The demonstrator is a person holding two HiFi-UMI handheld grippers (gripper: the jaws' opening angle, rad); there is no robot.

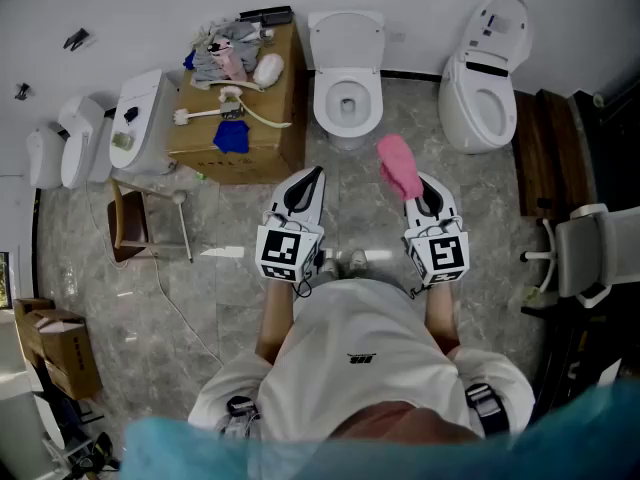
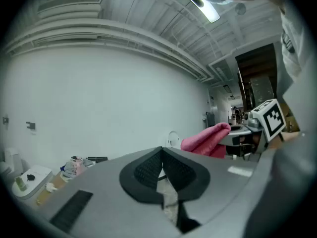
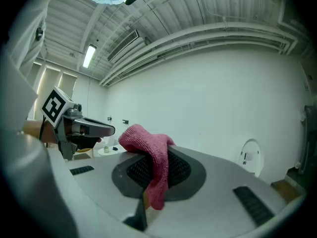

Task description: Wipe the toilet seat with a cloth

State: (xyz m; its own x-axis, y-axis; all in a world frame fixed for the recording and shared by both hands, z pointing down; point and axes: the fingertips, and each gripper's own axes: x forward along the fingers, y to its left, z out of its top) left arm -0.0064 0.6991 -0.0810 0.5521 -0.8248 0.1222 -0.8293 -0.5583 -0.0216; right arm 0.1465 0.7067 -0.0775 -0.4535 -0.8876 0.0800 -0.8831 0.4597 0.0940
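one cloth (image 1: pixel 395 163) (pink) in right hand-held gripper (image 1: pixel 409 194); left hand-held gripper (image 1: pixel 316 174) closed

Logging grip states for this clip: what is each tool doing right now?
Left tool: closed, nothing in it.
Right tool: closed on the pink cloth.

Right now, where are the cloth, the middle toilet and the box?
cloth (image 1: pixel 397 163): head view, middle of the pink bundle.
middle toilet (image 1: pixel 347 40): head view, on its raised lid.
box (image 1: pixel 200 140): head view, bare patch of its top.
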